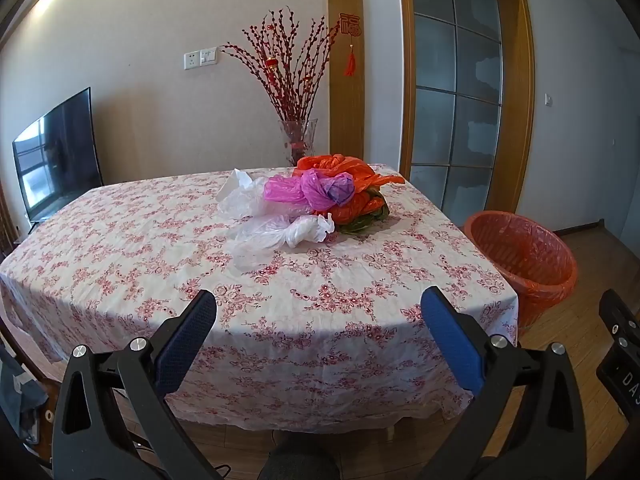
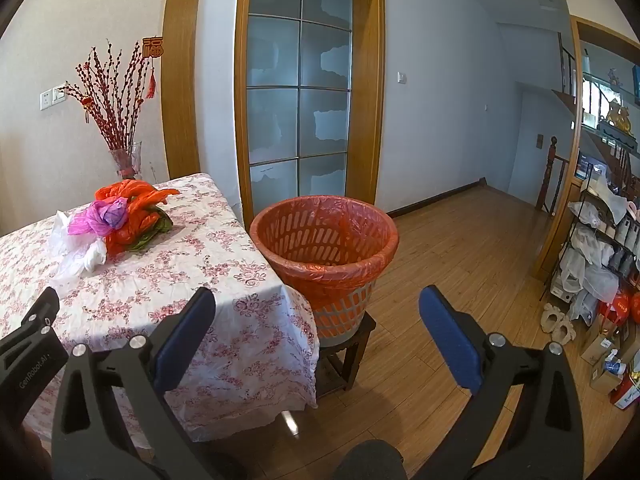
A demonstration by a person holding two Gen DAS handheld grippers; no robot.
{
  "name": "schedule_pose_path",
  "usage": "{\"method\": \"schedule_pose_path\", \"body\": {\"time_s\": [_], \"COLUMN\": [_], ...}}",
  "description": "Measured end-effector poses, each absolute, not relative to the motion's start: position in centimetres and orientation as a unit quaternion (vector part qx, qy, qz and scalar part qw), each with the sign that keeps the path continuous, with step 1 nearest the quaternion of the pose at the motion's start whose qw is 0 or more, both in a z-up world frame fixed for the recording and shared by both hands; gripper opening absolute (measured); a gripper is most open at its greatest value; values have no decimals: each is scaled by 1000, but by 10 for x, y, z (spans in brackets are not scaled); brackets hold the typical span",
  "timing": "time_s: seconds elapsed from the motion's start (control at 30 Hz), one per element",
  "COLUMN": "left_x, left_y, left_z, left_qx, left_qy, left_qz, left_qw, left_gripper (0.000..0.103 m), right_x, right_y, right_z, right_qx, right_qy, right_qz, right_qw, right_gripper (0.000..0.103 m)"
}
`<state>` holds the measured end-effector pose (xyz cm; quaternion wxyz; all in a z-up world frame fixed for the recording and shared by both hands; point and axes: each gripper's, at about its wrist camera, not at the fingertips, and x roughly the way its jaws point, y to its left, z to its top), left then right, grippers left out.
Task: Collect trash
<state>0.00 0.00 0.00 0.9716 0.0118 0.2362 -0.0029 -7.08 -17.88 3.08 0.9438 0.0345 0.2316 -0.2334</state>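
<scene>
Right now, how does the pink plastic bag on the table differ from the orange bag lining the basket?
The pink bag is crumpled and lies loose in the pile on the table; the orange liner is spread open and folded over the rim of the basket. The pink bag sits on the tablecloth; the liner's basket stands on a stool beside the table. Both are thin, translucent plastic.

Left gripper (image 1: 319,312), right gripper (image 2: 318,310) — agape

Pale walls, a wood-framed frosted-glass door (image 2: 298,88), wooden floor (image 2: 452,248) — daylit, television (image 1: 56,156) at left.
</scene>
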Motion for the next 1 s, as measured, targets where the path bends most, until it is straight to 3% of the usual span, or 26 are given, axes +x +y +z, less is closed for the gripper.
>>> {"method": "schedule_pose_path", "body": {"time_s": [1.0], "left_x": [0], "left_y": [0], "left_z": [0], "left_qx": [12], "left_qy": [237], "left_qz": [-3], "left_qw": [971], "left_gripper": [101], "right_x": [-69], "right_y": [-175], "right_z": [31], "right_qx": [34], "right_qy": [230], "right_qz": [-233], "right_qw": [944], "right_gripper": [99]}}
